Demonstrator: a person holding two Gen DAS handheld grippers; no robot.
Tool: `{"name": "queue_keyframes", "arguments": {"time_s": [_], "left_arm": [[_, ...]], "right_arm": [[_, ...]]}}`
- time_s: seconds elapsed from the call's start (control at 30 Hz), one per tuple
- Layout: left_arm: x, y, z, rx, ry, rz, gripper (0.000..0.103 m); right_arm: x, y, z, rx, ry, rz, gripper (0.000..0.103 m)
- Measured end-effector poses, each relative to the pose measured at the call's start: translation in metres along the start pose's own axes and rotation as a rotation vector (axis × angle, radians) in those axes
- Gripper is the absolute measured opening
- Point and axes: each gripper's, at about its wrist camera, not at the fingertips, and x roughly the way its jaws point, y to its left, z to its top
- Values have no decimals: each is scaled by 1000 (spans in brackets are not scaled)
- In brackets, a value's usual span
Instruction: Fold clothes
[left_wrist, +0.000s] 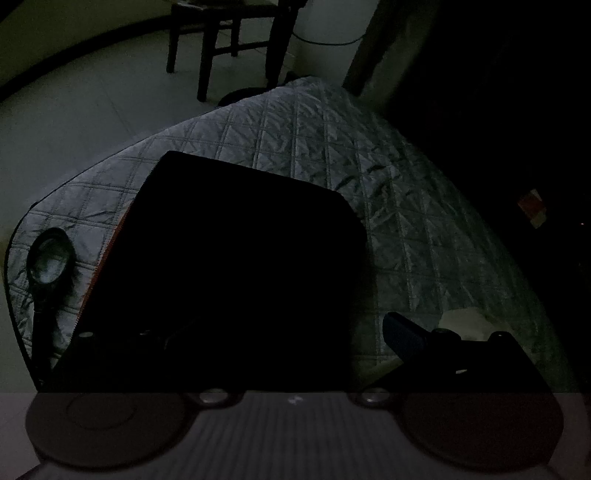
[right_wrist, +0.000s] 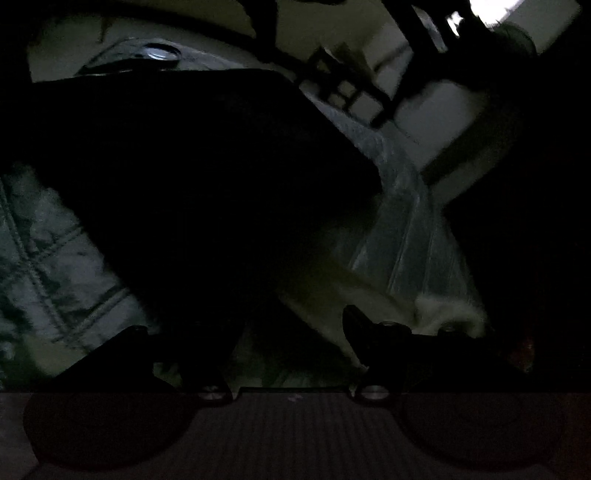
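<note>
Left wrist view shows a dark garment (left_wrist: 236, 258) lying flat on a quilted bed (left_wrist: 369, 166) as a neat block with straight edges, an orange trim along its left side. To my eye a fold is just finished. The left gripper (left_wrist: 236, 343) hangs over the garment's near edge; only its right finger (left_wrist: 402, 334) is clear, the other is lost against the black cloth, so I cannot tell whether it grips or is released.

In the right wrist view the right gripper (right_wrist: 243, 332) stands released, fingers apart, pads pressing on nothing; the garment (right_wrist: 184, 184) fills the frame ahead and some dark cloth may lie between the fingers.

Next move probably calls for finding a fresh edge or corner to pinch, both grippers together, for one more fold or a smoothing pass.

Both pictures are very dim, and the right one is smeared. A round object (left_wrist: 50, 258) on the bed's left edge cannot be identified. A chair (left_wrist: 221, 37) stands beyond on the floor.
</note>
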Motion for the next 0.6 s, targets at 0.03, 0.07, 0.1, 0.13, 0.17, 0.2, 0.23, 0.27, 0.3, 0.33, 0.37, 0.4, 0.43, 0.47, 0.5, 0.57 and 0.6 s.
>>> {"name": "queue_keyframes", "arguments": {"time_s": [0.03, 0.07, 0.1, 0.13, 0.17, 0.2, 0.23, 0.27, 0.3, 0.33, 0.37, 0.4, 0.43, 0.47, 0.5, 0.57, 0.6], "left_arm": [[0, -1, -1, 2, 3, -4, 102], [-1, -1, -2, 3, 7, -9, 102], [-1, -2, -2, 4, 12, -14, 102], [0, -2, -2, 3, 16, -19, 102], [0, -2, -2, 2, 21, -24, 102], [0, -1, -2, -1, 24, -29, 102], [0, 0, -2, -4, 26, -32, 102], [0, 1, -2, -9, 25, -34, 102], [0, 2, -1, -13, 25, -36, 102], [-1, 2, -1, -17, 25, -39, 102], [-1, 3, -1, -21, 24, -40, 102], [-2, 4, -1, -25, 23, -41, 102], [-2, 4, -1, -27, 23, -41, 102], [-1, 4, -1, -29, 24, -42, 102], [-1, 4, -1, -30, 26, -43, 102], [0, 2, -2, -26, 31, -45, 102], [0, 2, -2, -25, 34, -48, 102]], "right_arm": [[3, 0, 3, -21, 1, -11, 68], [8, -1, 7, -34, 9, -16, 66], [13, -2, 10, -47, 17, -21, 61], [18, -3, 14, -52, 42, -23, 30], [23, -6, 16, -48, 77, -19, 4], [26, -9, 17, -28, 87, -7, 3], [26, -12, 18, 9, 84, 9, 3], [25, -19, 18, 72, 79, 29, 3], [23, -30, 18, 168, 70, 48, 3], [21, -44, 17, 266, 58, 59, 3], [20, -58, 17, 360, 51, 69, 3], [19, -74, 17, 446, 44, 77, 3], [17, -91, 18, 530, 29, 81, 2], [14, -108, 21, 601, 8, 81, 2], [10, -125, 23, 657, -13, 80, 2], [2, -160, 32, 742, -69, 72, 2], [-2, -179, 37, 780, -101, 67, 2]]}}
